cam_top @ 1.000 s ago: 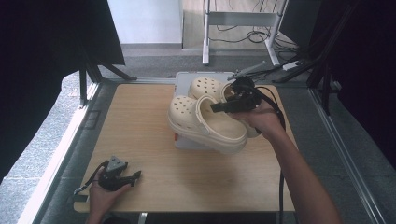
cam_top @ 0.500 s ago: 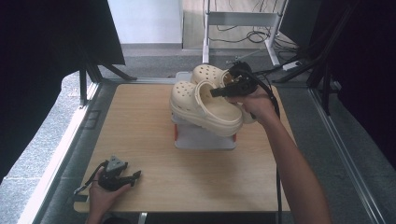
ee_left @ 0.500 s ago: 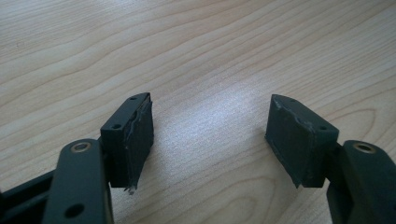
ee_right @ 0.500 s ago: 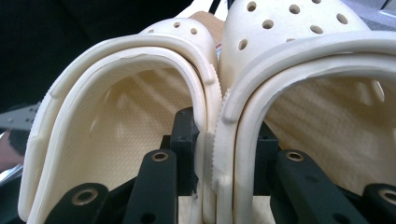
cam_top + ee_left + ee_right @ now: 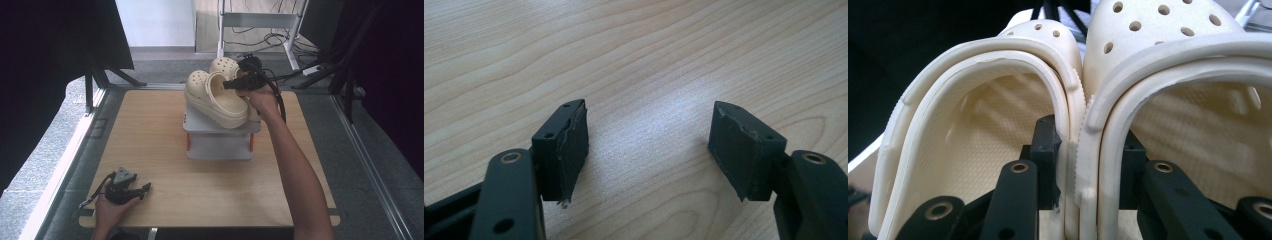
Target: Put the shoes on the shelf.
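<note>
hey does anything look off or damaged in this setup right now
Yes, one thing: the left tool's rubber pads look worn, with ragged, chipped edges. Otherwise nothing is spilled or broken. The right tool pinches both cream clogs together by their inner walls over the small white stand.

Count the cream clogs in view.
2: a left clog and a right clog, pinched side by side by their inner walls in the right gripper, over the white stand.
</note>
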Demonstrator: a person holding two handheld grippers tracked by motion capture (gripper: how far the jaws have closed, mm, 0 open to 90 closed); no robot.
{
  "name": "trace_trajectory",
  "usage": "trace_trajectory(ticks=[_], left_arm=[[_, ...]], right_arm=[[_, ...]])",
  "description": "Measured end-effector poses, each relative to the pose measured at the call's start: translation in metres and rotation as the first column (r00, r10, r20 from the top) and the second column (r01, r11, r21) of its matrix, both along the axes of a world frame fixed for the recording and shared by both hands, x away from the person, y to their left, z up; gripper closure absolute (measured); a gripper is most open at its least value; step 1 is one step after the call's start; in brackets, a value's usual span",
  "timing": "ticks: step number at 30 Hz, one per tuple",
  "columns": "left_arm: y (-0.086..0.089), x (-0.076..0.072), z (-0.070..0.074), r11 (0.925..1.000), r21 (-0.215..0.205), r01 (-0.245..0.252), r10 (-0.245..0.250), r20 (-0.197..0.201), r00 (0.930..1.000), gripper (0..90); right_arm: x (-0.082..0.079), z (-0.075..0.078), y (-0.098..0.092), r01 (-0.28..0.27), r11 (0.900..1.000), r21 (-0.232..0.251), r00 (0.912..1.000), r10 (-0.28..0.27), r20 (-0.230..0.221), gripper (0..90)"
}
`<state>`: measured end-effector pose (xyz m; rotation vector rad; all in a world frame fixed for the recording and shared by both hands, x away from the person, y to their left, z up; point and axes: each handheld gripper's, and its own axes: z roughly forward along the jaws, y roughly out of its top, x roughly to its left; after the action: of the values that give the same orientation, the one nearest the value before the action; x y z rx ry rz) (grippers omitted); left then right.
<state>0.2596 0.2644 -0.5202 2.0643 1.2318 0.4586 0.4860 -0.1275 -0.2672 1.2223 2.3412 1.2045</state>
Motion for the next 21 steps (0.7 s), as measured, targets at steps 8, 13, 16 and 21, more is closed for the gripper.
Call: trace_trajectory(ticks=[8,13,16,21], left_arm=[[-0.001,0.000,0.000,1.0000,0.004,-0.003,0.003,0.003,1.0000,32.6],[-0.001,0.000,0.000,1.0000,0.004,0.001,-0.001,0.001,1.0000,32.6],[-0.001,0.000,0.000,1.0000,0.004,0.001,-0.001,0.001,1.0000,32.6],[0.000,0.000,0.000,1.0000,0.004,0.002,-0.002,0.001,1.0000,32.6]], right_arm=[[0.006,-0.008,0.019,0.087,0.996,-0.005,0.9962,-0.087,-0.001,70.4],[0.007,-0.014,0.023,0.117,0.993,0.001,0.9931,-0.117,-0.005,70.3],[0.007,-0.017,0.023,0.134,0.991,0.006,0.9909,-0.134,-0.011,70.3],[0.009,-0.021,0.024,0.193,0.981,0.016,0.9813,-0.192,-0.010,70.3]])
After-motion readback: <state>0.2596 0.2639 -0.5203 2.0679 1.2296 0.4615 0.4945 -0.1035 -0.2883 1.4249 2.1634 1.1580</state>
